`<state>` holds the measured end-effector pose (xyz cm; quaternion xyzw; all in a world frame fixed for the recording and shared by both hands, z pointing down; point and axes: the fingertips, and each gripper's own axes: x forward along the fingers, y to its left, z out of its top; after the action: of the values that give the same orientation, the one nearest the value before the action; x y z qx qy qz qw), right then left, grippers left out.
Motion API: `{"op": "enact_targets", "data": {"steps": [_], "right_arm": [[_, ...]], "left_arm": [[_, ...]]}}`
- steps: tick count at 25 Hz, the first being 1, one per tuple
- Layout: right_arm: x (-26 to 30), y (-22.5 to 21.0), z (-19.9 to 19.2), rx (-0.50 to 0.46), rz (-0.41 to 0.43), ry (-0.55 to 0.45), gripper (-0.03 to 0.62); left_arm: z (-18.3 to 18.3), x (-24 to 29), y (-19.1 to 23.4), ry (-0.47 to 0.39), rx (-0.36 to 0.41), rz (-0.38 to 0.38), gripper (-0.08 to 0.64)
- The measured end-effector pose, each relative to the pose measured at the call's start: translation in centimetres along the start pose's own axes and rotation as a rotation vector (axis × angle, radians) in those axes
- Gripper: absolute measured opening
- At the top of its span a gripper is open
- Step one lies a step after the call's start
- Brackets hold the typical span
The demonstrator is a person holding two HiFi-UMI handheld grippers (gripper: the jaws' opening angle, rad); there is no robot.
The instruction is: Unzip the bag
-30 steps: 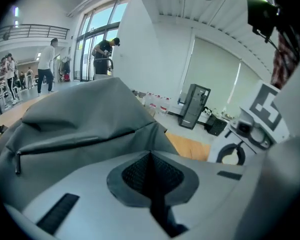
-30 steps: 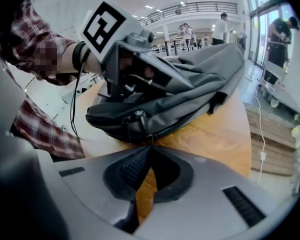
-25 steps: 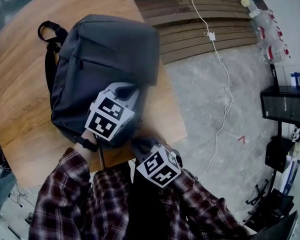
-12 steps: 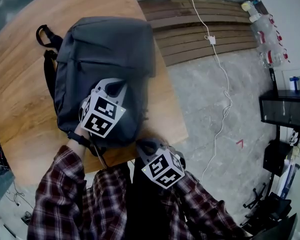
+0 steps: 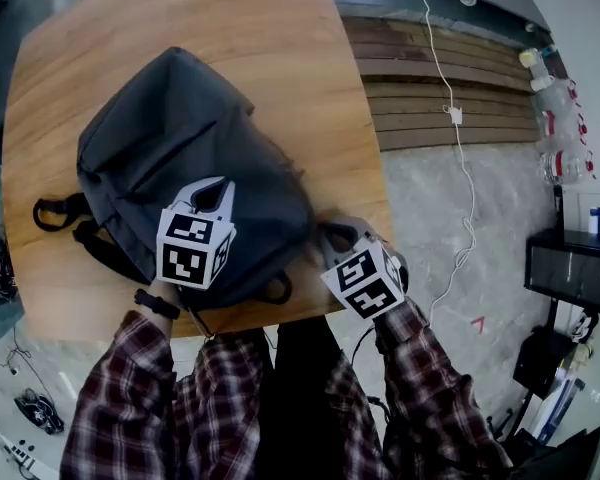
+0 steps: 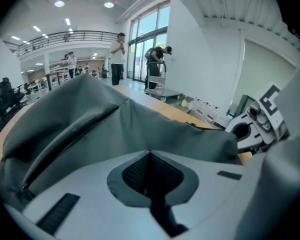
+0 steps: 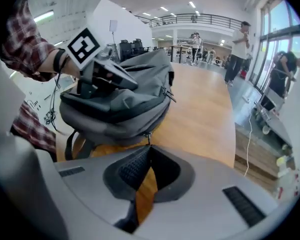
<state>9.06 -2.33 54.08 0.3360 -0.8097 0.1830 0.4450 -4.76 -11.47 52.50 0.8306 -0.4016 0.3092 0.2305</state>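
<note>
A grey bag (image 5: 180, 138) is laid flat on a wooden desk (image 5: 280, 38). Both grippers are held at its near end.

The left gripper (image 5: 212, 190) is placed above the bag, over its near part. In the left gripper view its jaws are seen closed together, and nothing is seen between them. The grey cloth of the bag (image 6: 115, 129) is found directly ahead of the tips and fills most of that view. Whether the tips touch the cloth cannot be told.

The right gripper (image 5: 332, 234) is held just beside the right side of the bag, near the edge of the desk. In the right gripper view its jaws are also closed, and the lower end of a small metal pull (image 7: 148, 135) is caught between their tips. The pull hangs from the zip line at the side of the bag (image 7: 125, 99), straight ahead of this gripper.

The black straps (image 5: 65, 213) are spread on the desk to the left of the left gripper. A small loop (image 5: 275, 288) is seen between the two grippers.
</note>
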Motion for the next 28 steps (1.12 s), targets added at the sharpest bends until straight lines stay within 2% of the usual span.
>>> {"op": "enact_targets", "data": {"steps": [5,9,12,14,16,18,21,23,25,26,28], "right_arm": [[2.8,-2.2,4.1,-0.103,-0.026,0.011,0.011],[4.6,-3.2,6.5,-0.141,-0.034,0.018,0.011],[5.3,-3.4,6.9,-0.121,-0.036,0.02,0.011],[5.2,-3.2,6.9,-0.09,-0.037,0.009,0.011],[4.9,-2.8,6.9,-0.065,-0.04,-0.005,0.011],[4.6,-2.5,7.0,-0.05,-0.046,-0.017,0.011],[4.2,-2.2,6.7,-0.028,-0.057,-0.024,0.011],[3.9,-1.9,6.4,-0.013,-0.061,-0.028,0.01],[3.7,-1.5,6.0,-0.016,-0.061,-0.026,0.011],[3.5,-1.2,5.7,-0.024,-0.06,-0.021,0.011],[3.0,-0.6,5.1,-0.035,-0.057,-0.012,0.01]], "left_arm": [[-2.2,-2.2,0.2,-0.006,-0.122,0.017,0.009],[-2.6,-2.5,0.4,-0.012,-0.199,0.029,0.009],[-2.7,-2.3,0.4,0.002,-0.198,0.018,0.009],[-2.4,-2.2,0.0,0.009,-0.168,-0.022,0.009],[-1.3,-2.6,-1.1,-0.011,-0.097,-0.111,0.009],[0.8,-3.0,-2.6,-0.055,0.027,-0.195,0.009],[2.9,-2.4,-5.4,-0.048,0.292,-0.294,0.009],[2.7,-1.2,-7.2,0.006,0.483,-0.349,0.009],[1.8,-0.2,-8.2,0.057,0.631,-0.387,0.009],[1.3,0.1,-8.5,0.072,0.678,-0.398,0.009],[0.9,0.6,-8.7,0.084,0.711,-0.412,0.009]]}}
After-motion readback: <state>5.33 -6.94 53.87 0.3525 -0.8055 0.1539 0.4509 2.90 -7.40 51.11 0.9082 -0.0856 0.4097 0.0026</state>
